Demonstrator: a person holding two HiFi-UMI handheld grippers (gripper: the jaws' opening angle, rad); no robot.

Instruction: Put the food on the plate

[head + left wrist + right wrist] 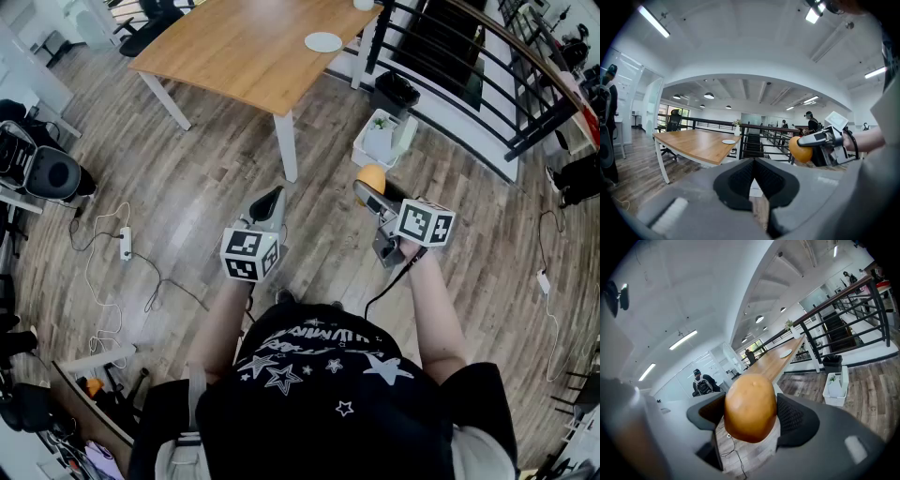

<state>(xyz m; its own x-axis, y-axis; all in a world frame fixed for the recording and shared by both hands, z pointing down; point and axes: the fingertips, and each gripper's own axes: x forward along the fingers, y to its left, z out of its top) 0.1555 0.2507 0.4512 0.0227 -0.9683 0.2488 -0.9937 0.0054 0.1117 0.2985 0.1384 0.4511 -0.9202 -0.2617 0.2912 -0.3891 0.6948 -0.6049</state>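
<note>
The jaws of the right gripper (368, 190) are spread wide and clamped on the food (750, 408), an orange-brown oval piece pressed on both flanks by the dark pads (794, 416). In the right gripper view its long axis is seen roughly upright, tipped slightly, with both rounded ends left free of the jaws. The jaws of the left gripper (753, 178) are closed together, with nothing between them. The food is held in the air over the wooden floor (187, 187), well apart from the white plate (323, 41) on the counter (234, 66).

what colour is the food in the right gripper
The food is a smooth orange-brown, clearest in the right gripper view.
</note>
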